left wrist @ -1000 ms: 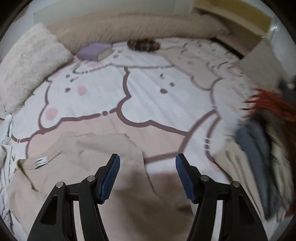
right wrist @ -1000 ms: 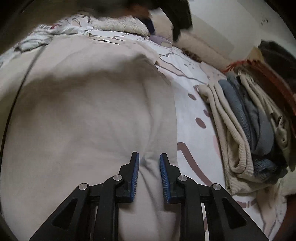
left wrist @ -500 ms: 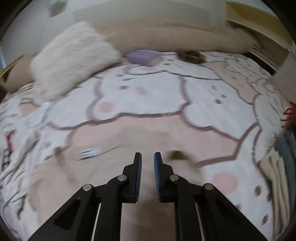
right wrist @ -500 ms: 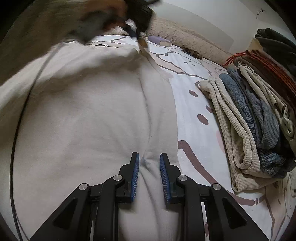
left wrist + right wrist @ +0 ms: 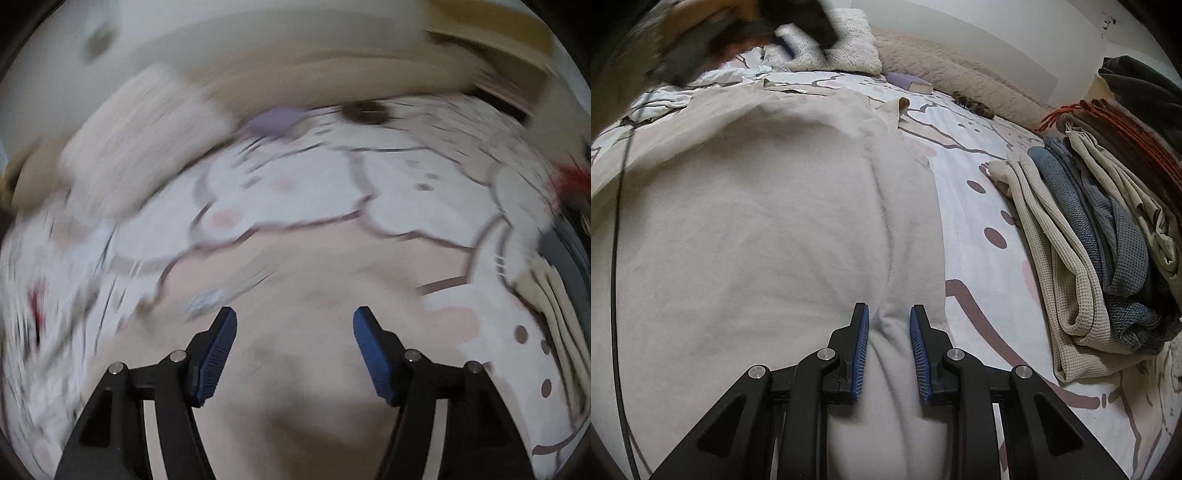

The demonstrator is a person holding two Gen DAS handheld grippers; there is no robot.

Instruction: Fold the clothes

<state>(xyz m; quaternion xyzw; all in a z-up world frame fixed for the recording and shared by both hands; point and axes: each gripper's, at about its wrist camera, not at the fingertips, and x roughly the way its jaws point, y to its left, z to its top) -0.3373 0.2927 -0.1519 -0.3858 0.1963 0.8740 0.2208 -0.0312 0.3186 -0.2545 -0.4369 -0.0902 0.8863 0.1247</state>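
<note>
While the right gripper [image 5: 886, 347] pinches the beige garment [image 5: 757, 221], the left gripper [image 5: 294, 350], shut moments ago, opens empty above the bed [image 5: 424, 184]: fold released.

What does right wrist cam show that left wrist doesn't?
Right wrist only: the right tool pinching a ridge of the beige garment, the full stack of folded clothes, and the blurred left tool at top left. Left wrist only: its own jaws opening with nothing between them, over blurred beige cloth. Both: the patterned bedsheet, the purple book, the fluffy pillow.
</note>
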